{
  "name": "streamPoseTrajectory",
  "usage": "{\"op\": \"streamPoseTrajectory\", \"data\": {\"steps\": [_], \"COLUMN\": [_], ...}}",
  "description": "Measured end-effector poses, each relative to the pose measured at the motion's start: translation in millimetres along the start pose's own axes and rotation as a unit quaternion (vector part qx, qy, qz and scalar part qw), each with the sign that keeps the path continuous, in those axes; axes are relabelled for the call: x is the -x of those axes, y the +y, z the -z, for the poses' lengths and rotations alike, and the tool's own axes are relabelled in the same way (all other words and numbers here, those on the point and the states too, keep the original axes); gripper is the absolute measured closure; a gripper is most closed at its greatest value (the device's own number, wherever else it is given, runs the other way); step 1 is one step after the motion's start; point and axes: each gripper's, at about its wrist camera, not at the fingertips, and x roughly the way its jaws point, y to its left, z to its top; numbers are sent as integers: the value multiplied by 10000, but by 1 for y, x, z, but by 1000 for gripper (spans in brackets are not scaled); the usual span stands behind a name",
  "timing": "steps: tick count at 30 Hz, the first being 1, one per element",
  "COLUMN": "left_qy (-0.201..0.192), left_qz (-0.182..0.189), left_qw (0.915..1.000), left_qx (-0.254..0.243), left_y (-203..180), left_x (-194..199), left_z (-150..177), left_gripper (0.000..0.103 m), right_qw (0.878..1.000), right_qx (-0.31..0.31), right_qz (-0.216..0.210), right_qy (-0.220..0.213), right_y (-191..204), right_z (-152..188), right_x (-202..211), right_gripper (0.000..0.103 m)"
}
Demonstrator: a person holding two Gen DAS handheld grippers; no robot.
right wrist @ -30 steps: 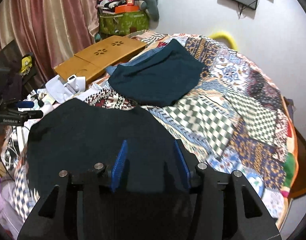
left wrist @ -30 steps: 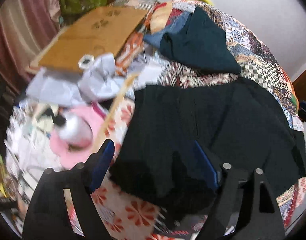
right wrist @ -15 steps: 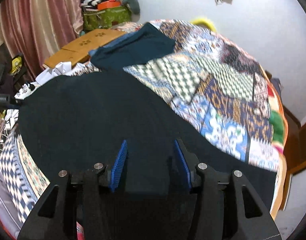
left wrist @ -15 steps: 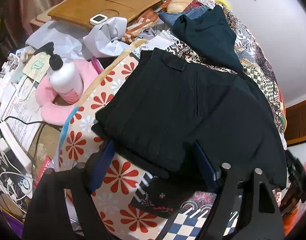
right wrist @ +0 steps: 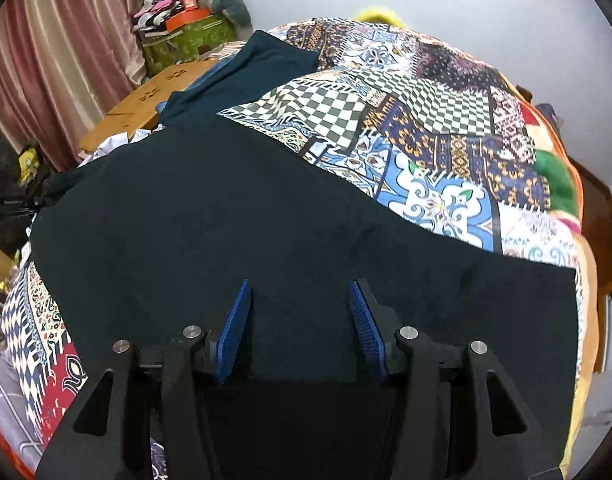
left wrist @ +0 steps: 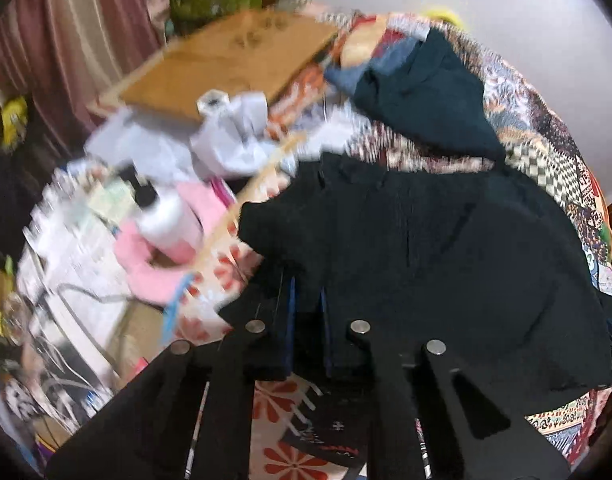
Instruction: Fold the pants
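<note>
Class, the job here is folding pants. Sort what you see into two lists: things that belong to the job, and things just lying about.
Belongs to the job:
black pants
left gripper, closing on the pants' edge
right gripper, open over the pants

Lying about:
dark teal garment
pump bottle
wooden lap desk
patchwork bedspread

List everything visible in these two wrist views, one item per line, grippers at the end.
black pants: 1, black, spread across the bed's near side
dark teal garment: 1, teal, farther up the bed
patchwork bedspread: 1, multicoloured, covering the bed
wooden lap table: 1, tan, beside the bed
pump bottle: 1, white with black pump, on pink cloth
curtain: 1, pink-striped, behind the clutter
left gripper: 1, black with blue pads, jaws closing on the pants' edge
right gripper: 1, black with blue pads, open over the pants
</note>
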Motion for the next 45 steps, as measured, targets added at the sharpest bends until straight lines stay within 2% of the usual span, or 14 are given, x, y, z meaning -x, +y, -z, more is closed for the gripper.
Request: {"op": "streamPoseTrajectory", "data": {"steps": [2, 4, 6, 10, 13, 16, 19, 21, 25, 29, 34, 37, 41, 45], "left_qy": [-232, -257, -102, 471, 387, 301, 112, -59, -333, -410, -224, -80, 89, 98], "left_qz": [-53, -37, -100, -126, -373, -532, -527, -489, -248, 203, 679, 790, 1052, 1199], "left_qw": [9997, 9997, 9998, 9986, 9972, 9955, 9949, 9948, 9936, 9902, 9799, 9675, 9504, 9408], "left_qx": [-19, -39, -129, -215, -517, -723, -847, -893, -1053, -1317, -1865, -2402, -2926, -3169], "left_y": [5, 9, 9, 7, -3, -8, -8, -10, -25, -57, -118, -162, -212, -250], "left_x": [13, 14, 3, -35, -36, -25, -7, 6, 30, 38, 29, 17, 8, 4], "left_z": [-4, -3, 3, 24, 29, 23, 14, 7, -8, -23, -26, -13, 11, 23], "left_gripper": [92, 91, 91, 88, 84, 79, 64, 44, 34, 24, 22, 22, 22, 19], "right_qw": [10000, 9999, 9997, 9990, 9985, 9988, 9985, 9973, 9908, 9857, 9825, 9810, 9780, 9740], "right_qx": [-71, -140, -236, -436, -522, -455, -438, -564, -803, -686, -912, -1145, -1606, -2018], "right_qz": [-7, -20, -38, -36, -43, 101, 293, 417, 973, 1465, 1600, 1566, 1327, 1018], "right_qy": [12, 22, 41, 115, -179, -161, 168, 229, 485, 475, 266, 98, -80, -140], "right_y": [-3, -6, -10, -15, -13, -13, -23, -39, -77, -90, -95, -93, -91, -90], "right_z": [1, 3, 4, -2, -9, -12, -3, 6, 26, 37, 51, 64, 81, 96], "right_x": [-1, -2, -2, 3, 16, 13, -5, -8, -2, 25, 63, 83, 99, 102], "right_gripper": [55, 55, 55, 55, 52, 52, 52, 50, 49, 49, 49, 49, 48, 48]}}
